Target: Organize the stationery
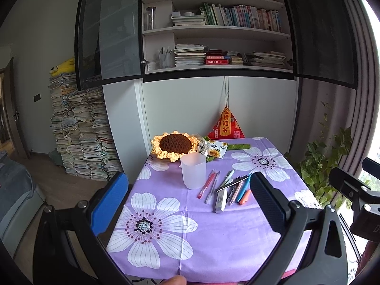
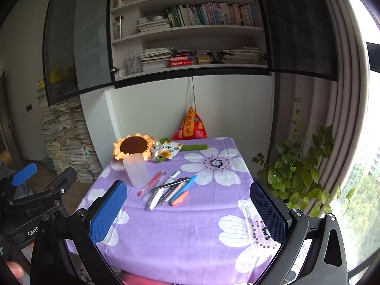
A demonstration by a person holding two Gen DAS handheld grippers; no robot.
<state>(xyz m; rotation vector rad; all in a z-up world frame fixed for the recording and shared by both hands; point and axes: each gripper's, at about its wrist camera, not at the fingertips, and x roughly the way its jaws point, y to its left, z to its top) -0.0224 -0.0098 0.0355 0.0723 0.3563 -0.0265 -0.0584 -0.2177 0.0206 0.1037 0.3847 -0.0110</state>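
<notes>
A frosted plastic cup [image 1: 193,170] [image 2: 136,169] stands upright on the purple flowered tablecloth [image 1: 213,237] [image 2: 190,232]. To its right lies a loose cluster of pens [image 1: 228,186] [image 2: 169,187]: a red pen [image 1: 206,183] [image 2: 150,182], a blue pen [image 2: 184,187], an orange marker [image 1: 244,197] [image 2: 179,198] and a white eraser-like stick [image 1: 220,200] [image 2: 154,199]. My left gripper [image 1: 187,204] hovers open before the table's near edge, nothing between its fingers. My right gripper [image 2: 188,210] is also open and empty, short of the pens.
A crocheted sunflower [image 1: 174,145] [image 2: 134,146], a small card [image 1: 219,149] and a red triangular pouch [image 1: 226,124] [image 2: 190,125] sit at the table's far side. Tall book stacks [image 1: 80,133] stand left, a leafy plant [image 2: 296,173] right, bookshelves [image 1: 213,23] above.
</notes>
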